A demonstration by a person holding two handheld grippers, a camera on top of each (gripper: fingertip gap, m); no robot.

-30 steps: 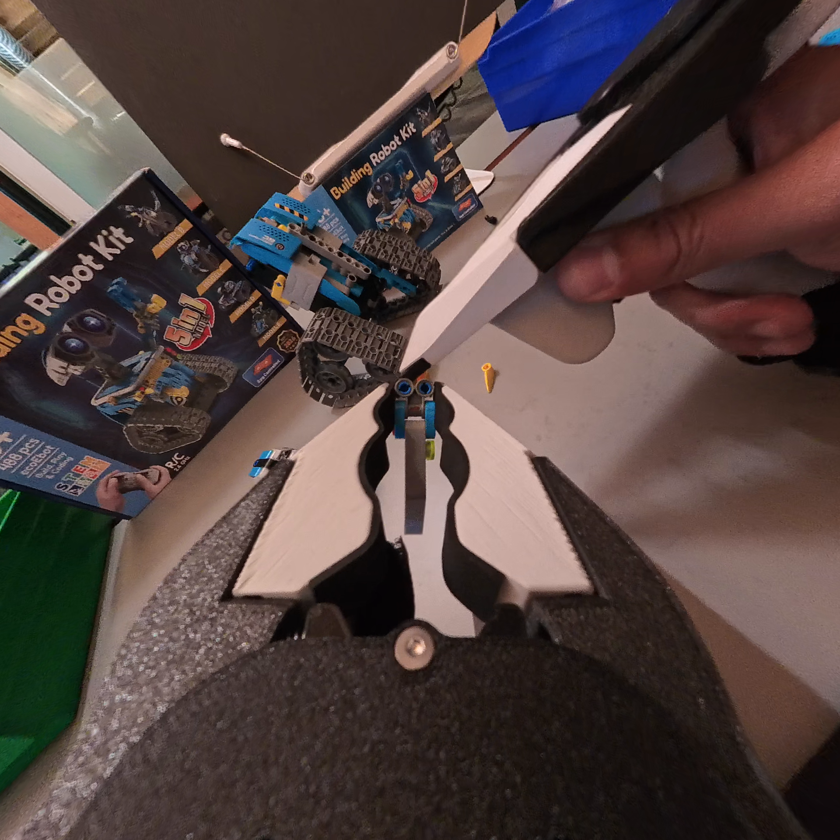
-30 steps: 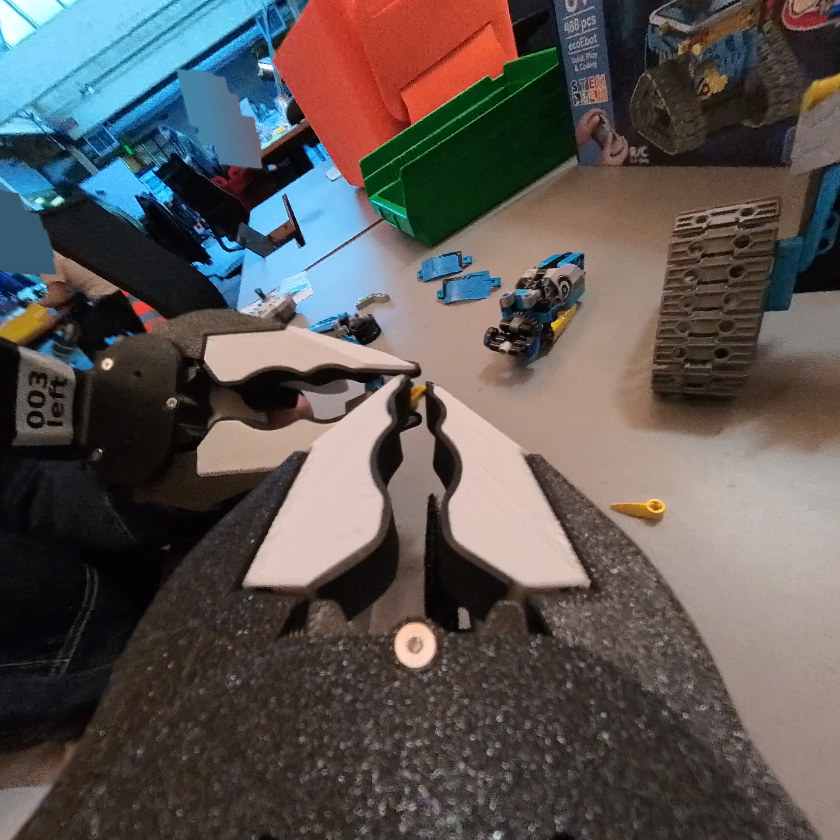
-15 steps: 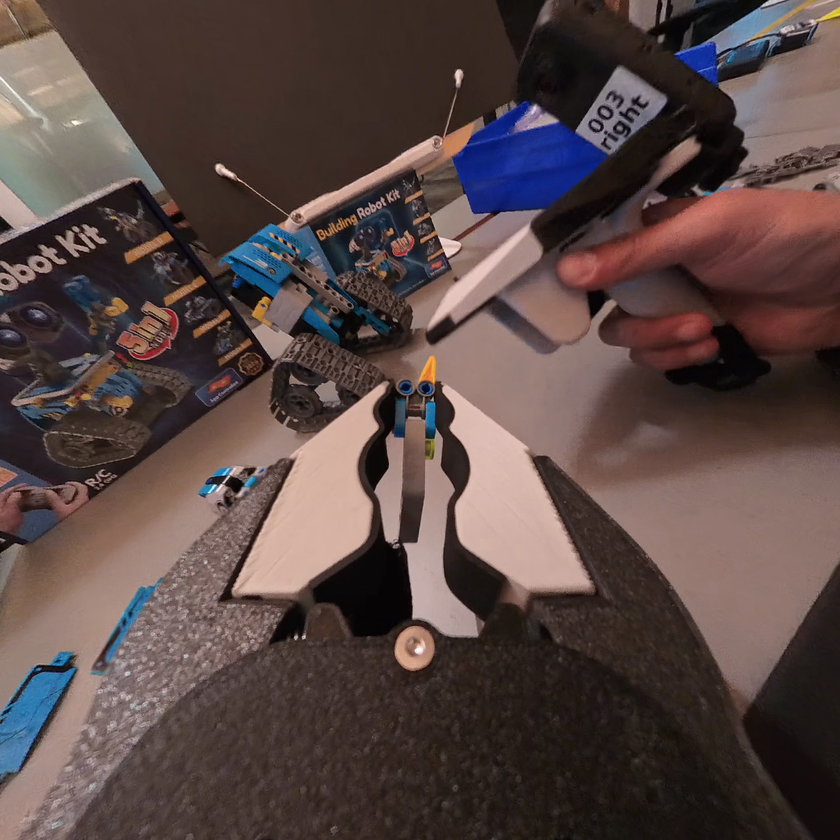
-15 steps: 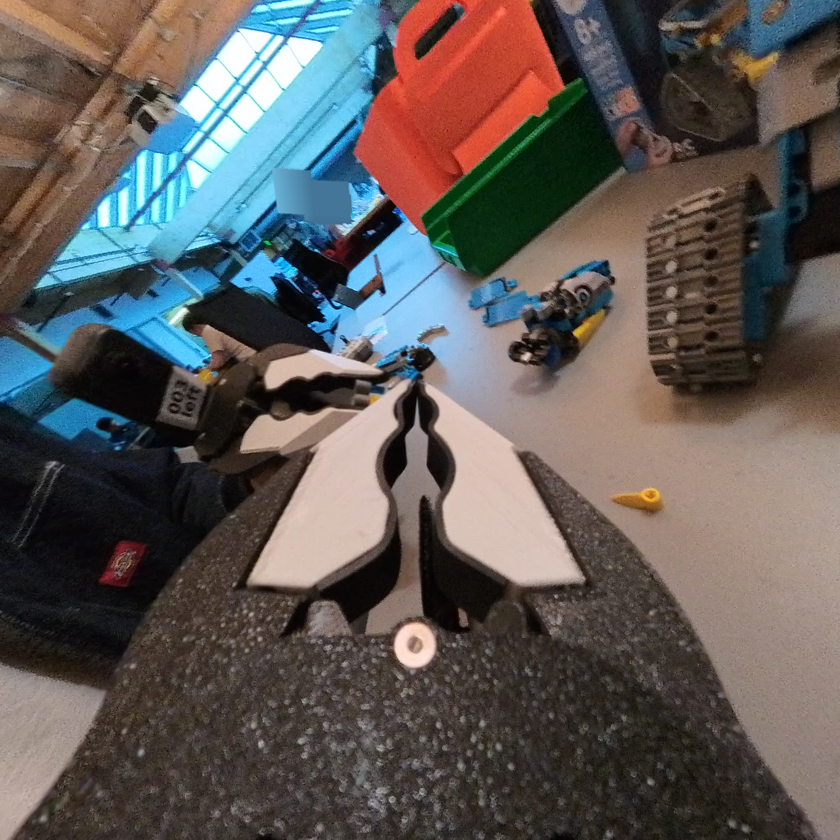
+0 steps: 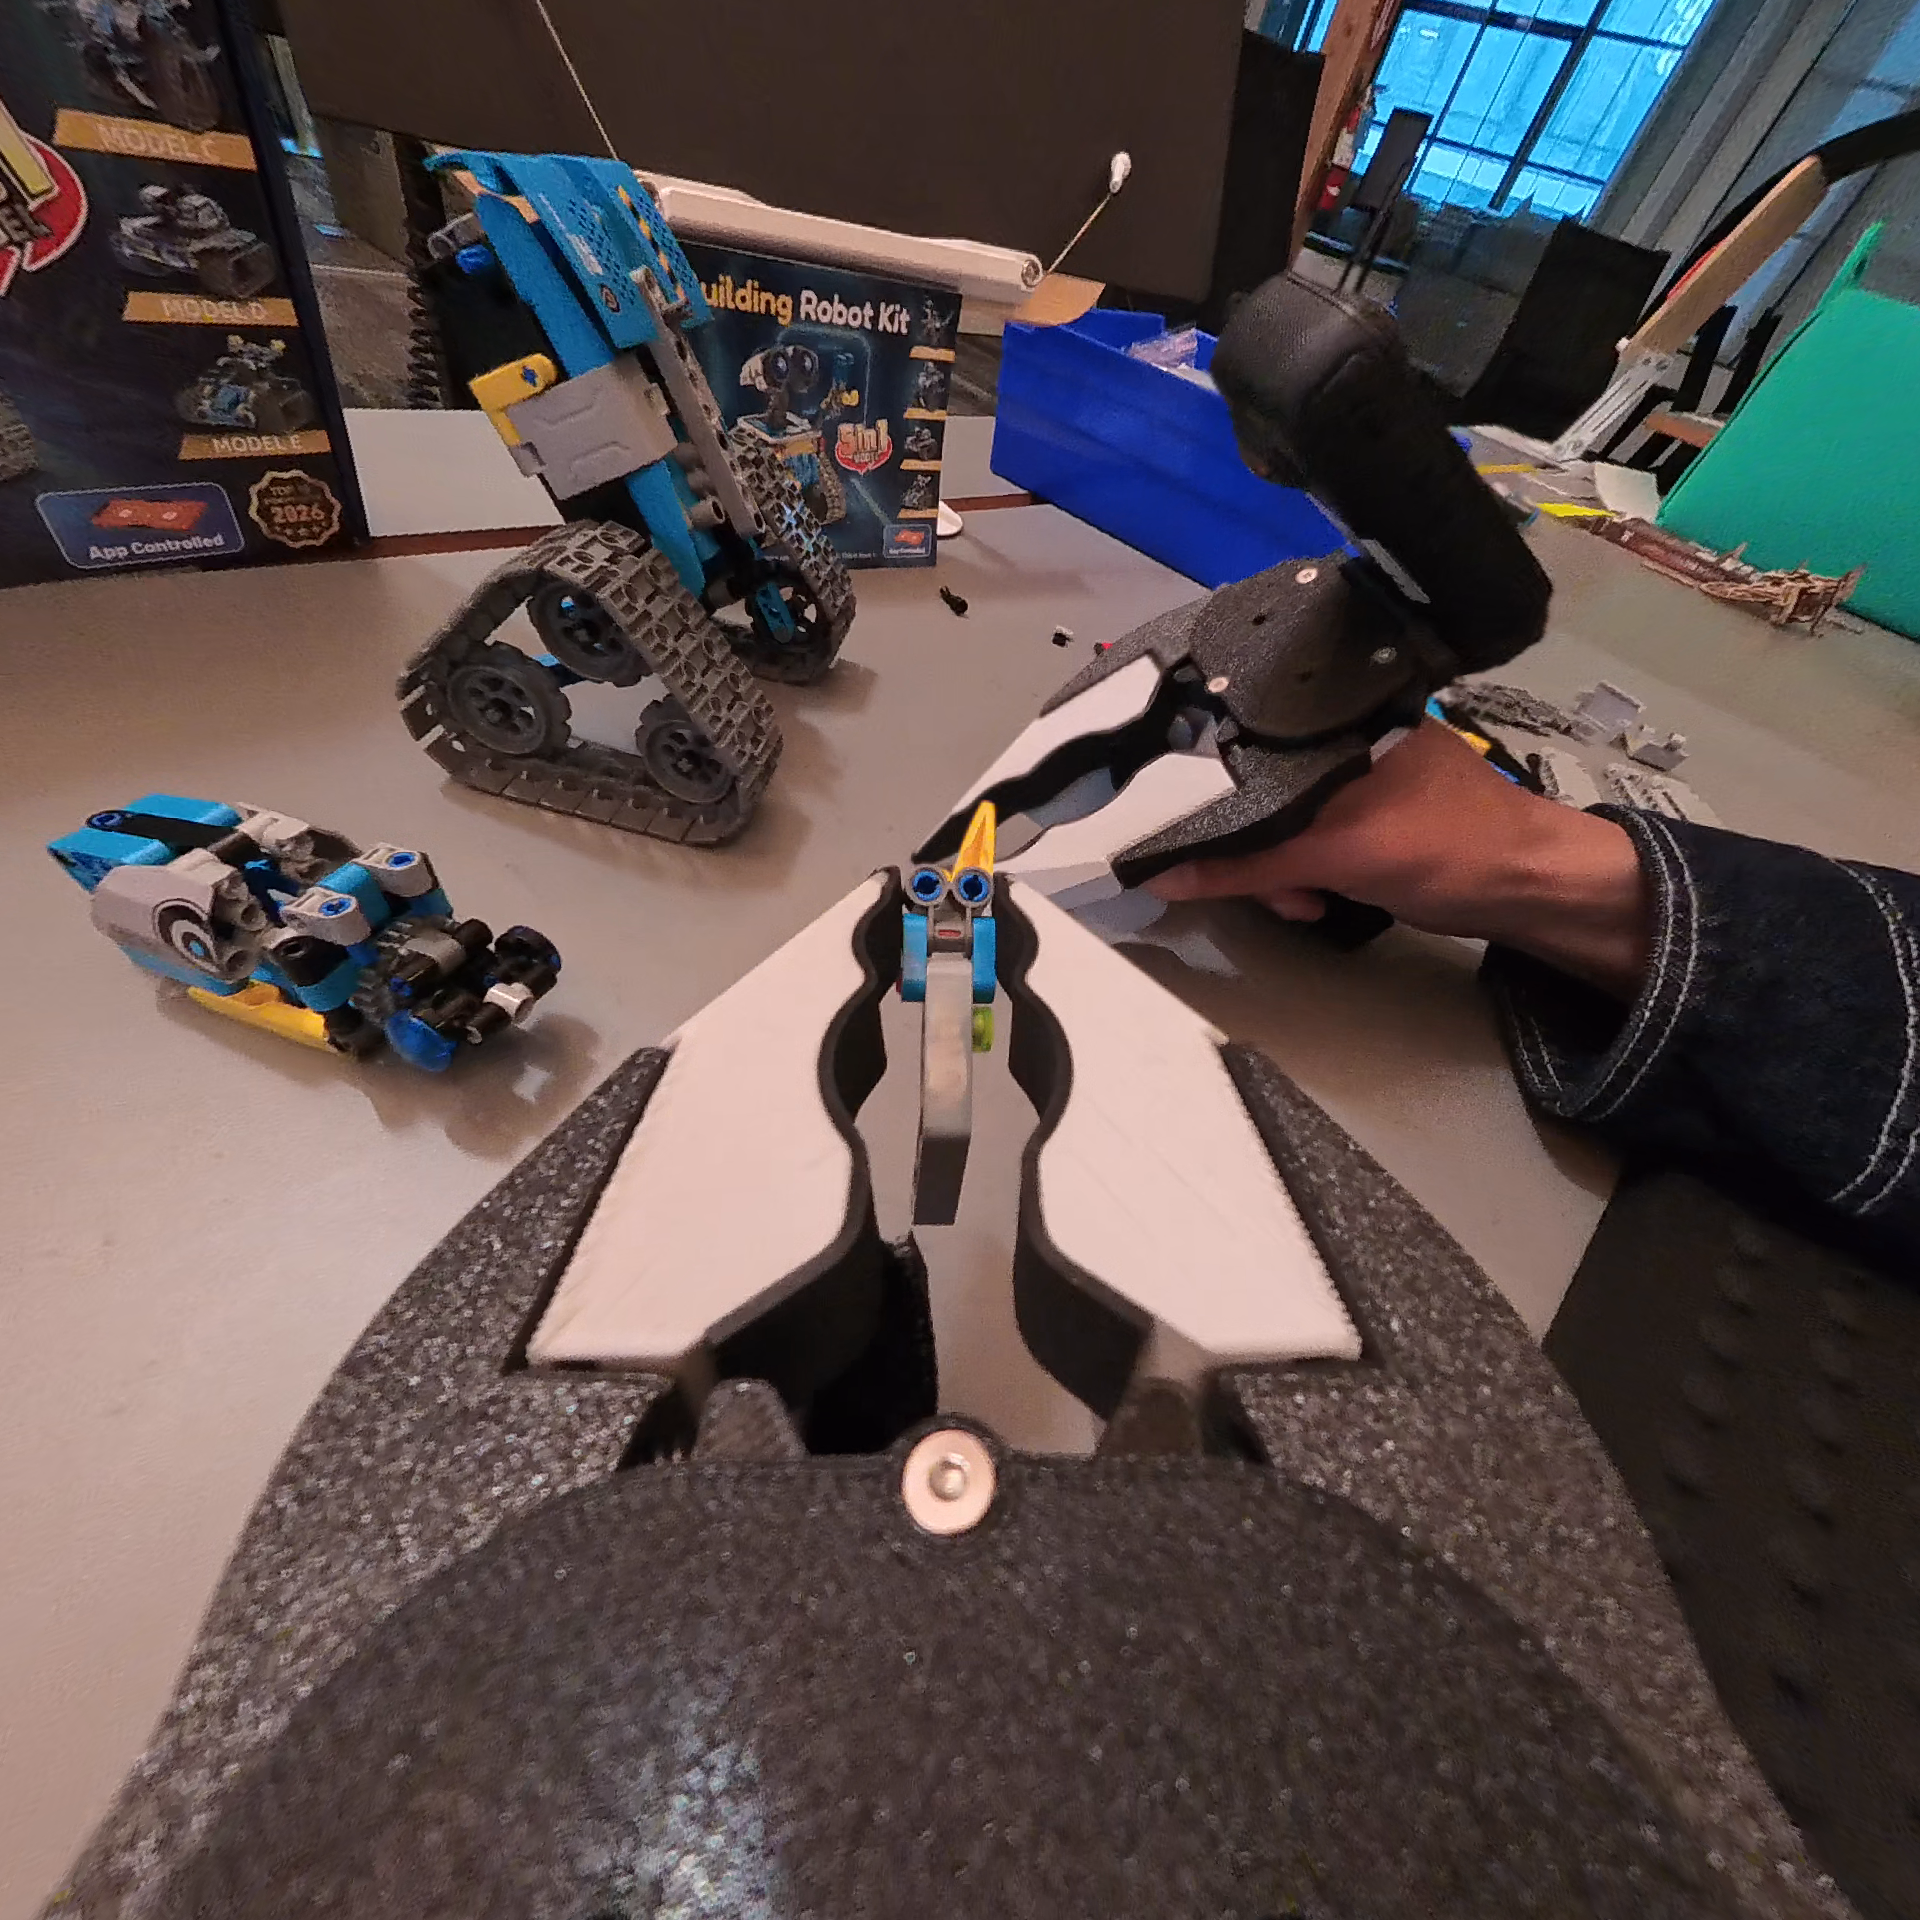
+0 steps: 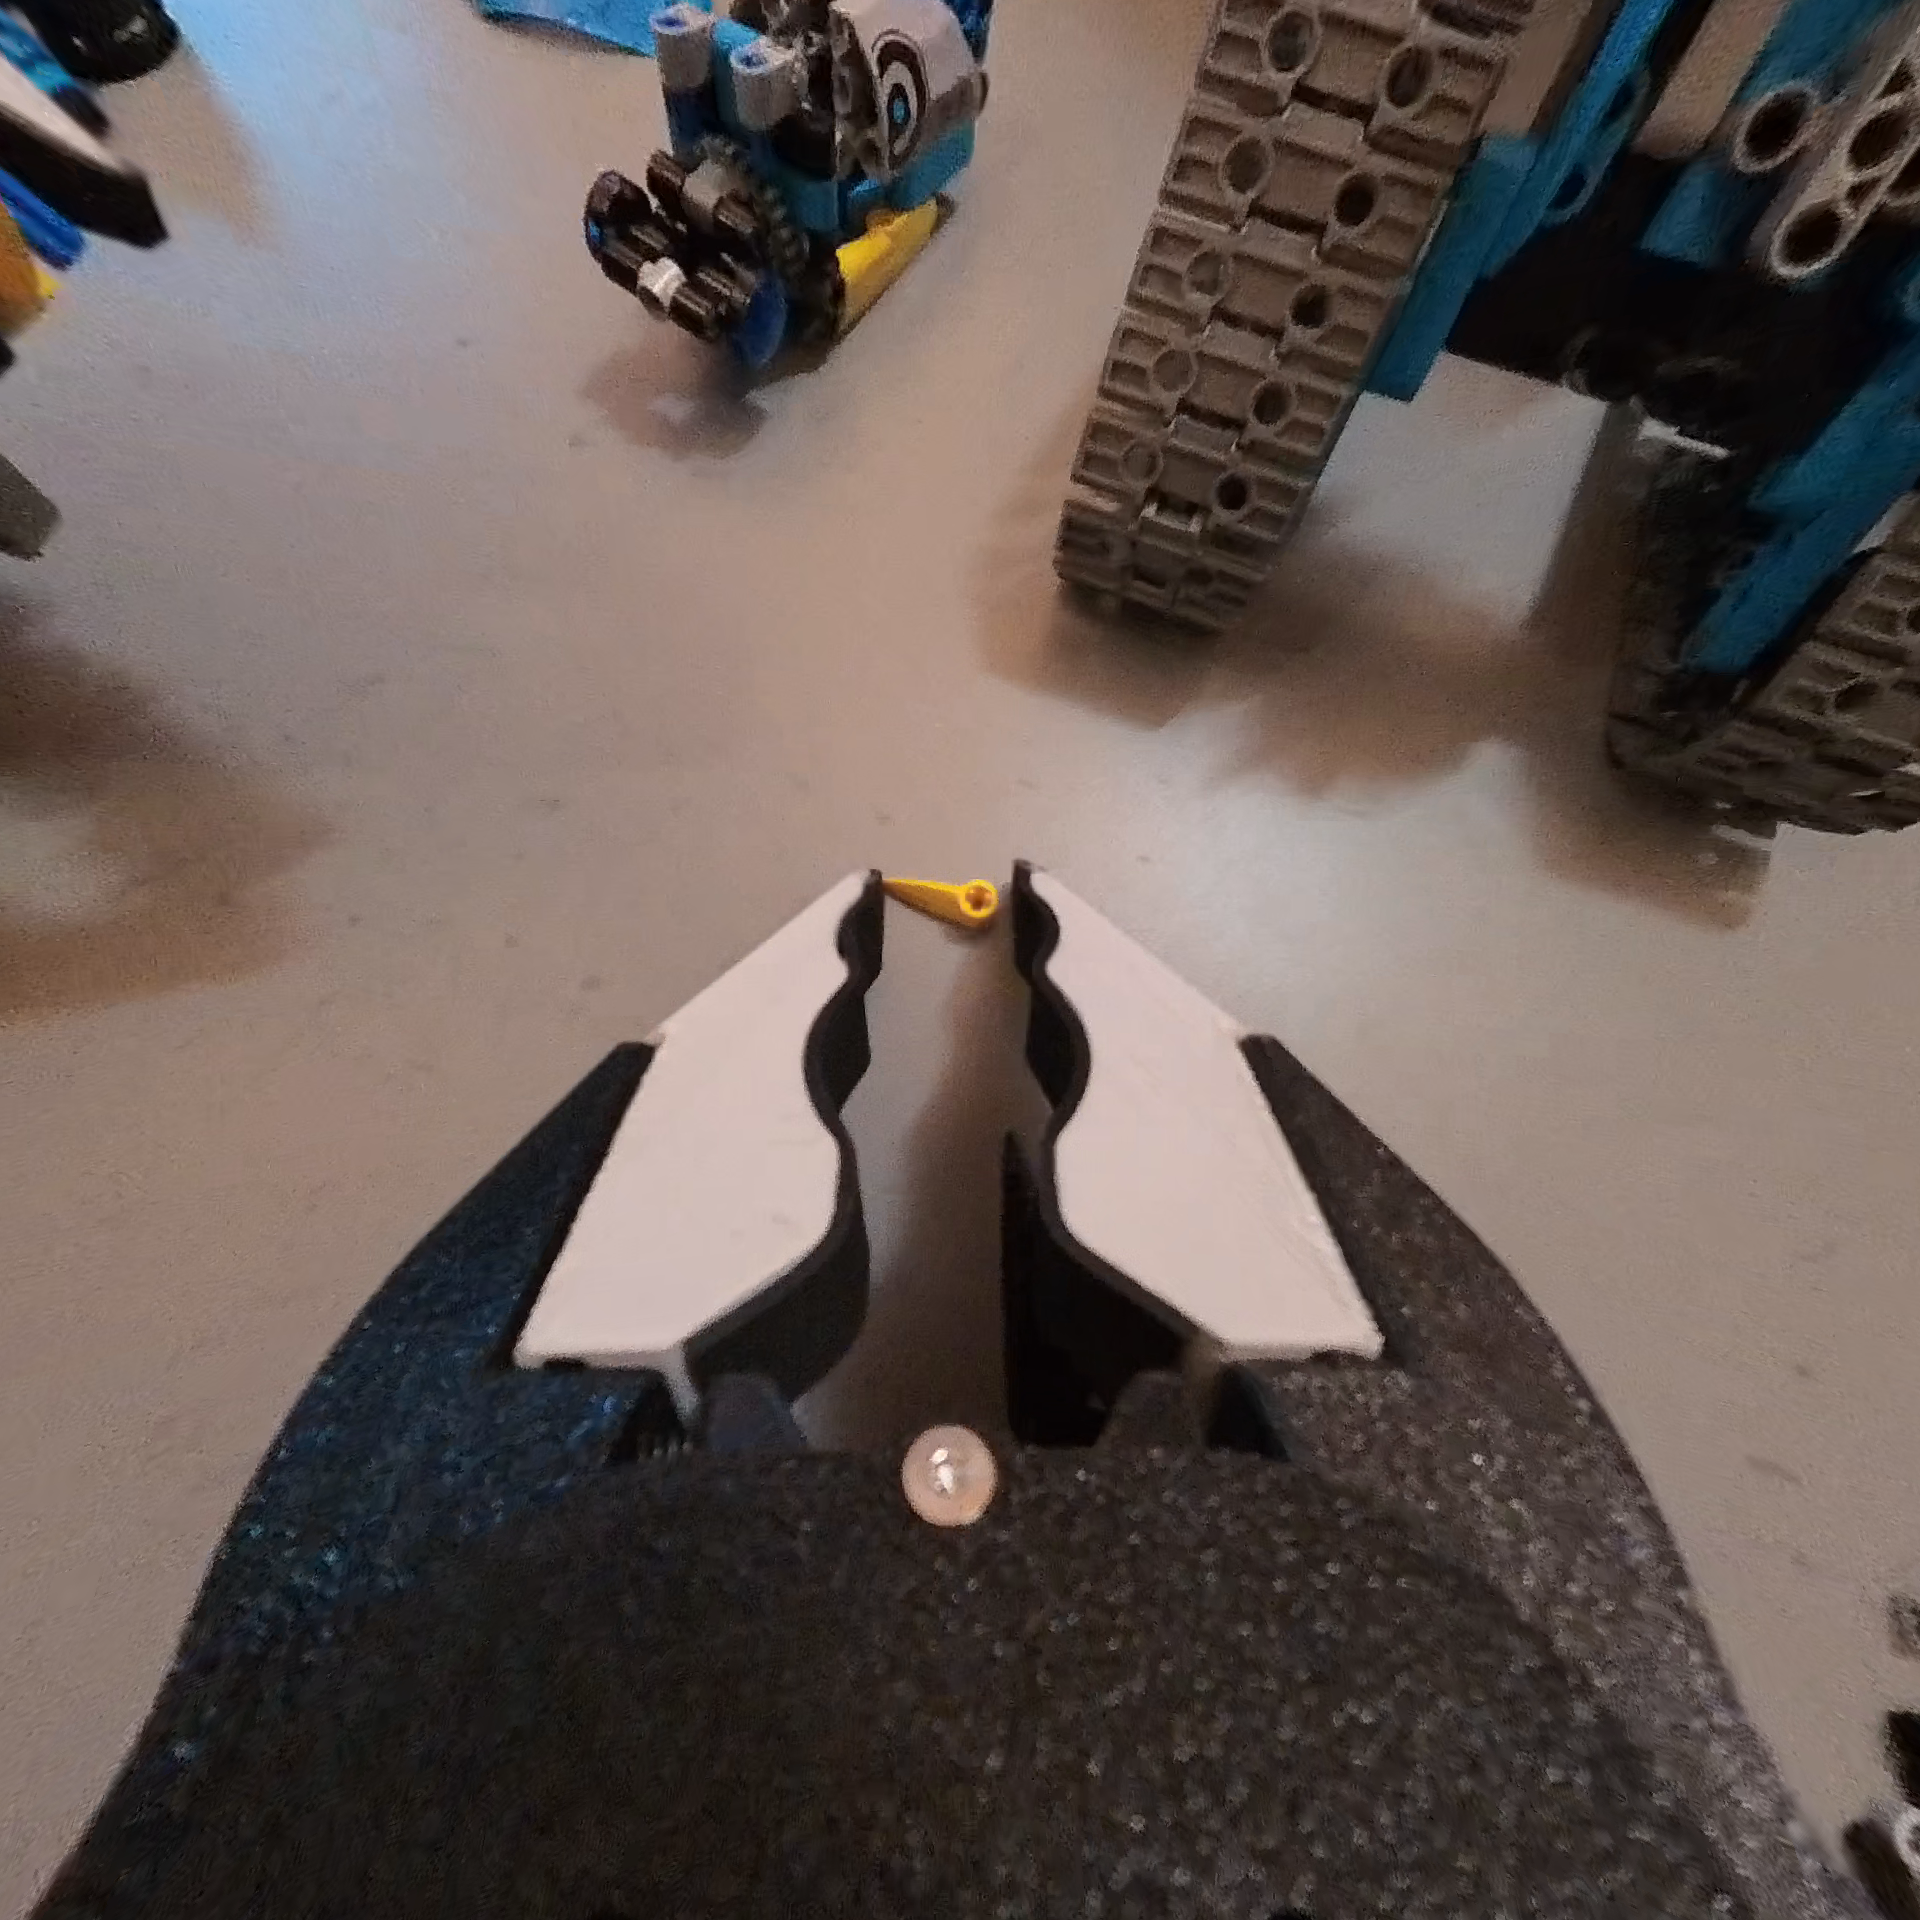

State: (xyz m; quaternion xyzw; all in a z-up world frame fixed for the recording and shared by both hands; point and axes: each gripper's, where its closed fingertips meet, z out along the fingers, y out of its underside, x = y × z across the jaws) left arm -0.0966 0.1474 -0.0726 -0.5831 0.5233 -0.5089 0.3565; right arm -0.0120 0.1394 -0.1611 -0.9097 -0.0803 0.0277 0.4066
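My left gripper is shut on a small blue and grey brick assembly with a yellow spike at its front end, held above the table. My right gripper is open and low over the table, with a small yellow cone piece lying between its fingertips. In the left wrist view the right gripper sits just beyond my left fingertips, held by a hand. The cone on the table is hidden in that view.
A blue and grey tracked vehicle stands at the back; its tread is ahead right of the right gripper. A small blue wheeled assembly lies to the left. Kit boxes, a blue bin and loose grey parts are behind. Spacing between my two grippers at the tips: around 12 cm.
The right gripper left the held assembly, swung down to the table and opened around the yellow cone. The left gripper kept its hold and turned toward the tracked vehicle.
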